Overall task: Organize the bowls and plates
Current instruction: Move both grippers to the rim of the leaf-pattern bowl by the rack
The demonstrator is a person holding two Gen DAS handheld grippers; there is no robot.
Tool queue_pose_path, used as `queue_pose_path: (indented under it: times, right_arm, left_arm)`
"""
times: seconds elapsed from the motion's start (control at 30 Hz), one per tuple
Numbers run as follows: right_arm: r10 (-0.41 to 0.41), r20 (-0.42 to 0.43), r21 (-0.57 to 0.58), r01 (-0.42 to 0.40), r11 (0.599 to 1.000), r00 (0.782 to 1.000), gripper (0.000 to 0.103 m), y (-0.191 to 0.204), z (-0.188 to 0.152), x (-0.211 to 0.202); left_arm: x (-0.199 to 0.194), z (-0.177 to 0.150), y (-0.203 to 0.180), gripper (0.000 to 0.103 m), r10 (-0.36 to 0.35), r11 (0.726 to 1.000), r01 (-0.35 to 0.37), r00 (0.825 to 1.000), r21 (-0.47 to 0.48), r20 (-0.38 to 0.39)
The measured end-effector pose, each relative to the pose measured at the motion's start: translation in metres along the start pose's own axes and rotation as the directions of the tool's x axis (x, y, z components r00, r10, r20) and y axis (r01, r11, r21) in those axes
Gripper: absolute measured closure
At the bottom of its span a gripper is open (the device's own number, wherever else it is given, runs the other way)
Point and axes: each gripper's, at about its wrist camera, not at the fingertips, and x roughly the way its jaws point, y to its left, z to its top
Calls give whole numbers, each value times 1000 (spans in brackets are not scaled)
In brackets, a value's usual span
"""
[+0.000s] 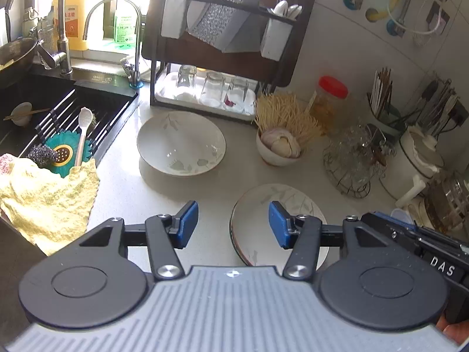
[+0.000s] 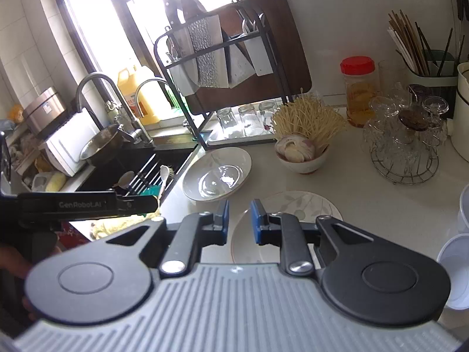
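The left gripper (image 1: 233, 224) hangs above the counter (image 1: 123, 182) with its jaws wide apart and nothing between them. The right gripper (image 2: 239, 221) hangs beside it; its jaws stand only a little apart, and they also hold nothing.

The plate (image 1: 258, 202) lies flat on the counter directly under both tools. In the left view it is at about 1 o'clock from the gripper, partly hidden behind the right finger. In the right view the plate (image 2: 296, 205) is at 12 to 1 o'clock, and its near edge sits just under the blue pads (image 2: 255, 220). The bowl (image 1: 181, 143) stands upright at 11 o'clock from the left gripper, well apart from the plate, near the sink (image 1: 58, 99). In the right view the bowl (image 2: 217, 174) is at 11 o'clock too.

I think the right gripper is kept narrow because a thin plate rim needs only a small opening, while the left stays wide for the thicker bowl wall. Probably the plate comes first, since it is nearest. The rack (image 1: 222, 44) at 12 o'clock holds glasses (image 1: 212, 89) below, so a free slot there is hard to judge.
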Motion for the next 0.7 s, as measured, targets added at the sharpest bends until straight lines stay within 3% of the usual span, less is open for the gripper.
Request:
queue_pose_path:
  times: [0.33,0.6,0.7]
  right_arm:
    - [-31,-10,-18,30,999,999,83,1,-4,3]
    - [-71,-27,-8,71,997,997,83,10,-7,14]
    - [-84,-14,12,84,996,996,83,15,-4,17]
  left_arm:
    - [15,0,4,40,-34,999,34,999,-5,-16]
    - [58,15,28,38,-24,1000,24,997,-2,-75]
    - [76,26,39,38,-50,999,51,994,8,-99]
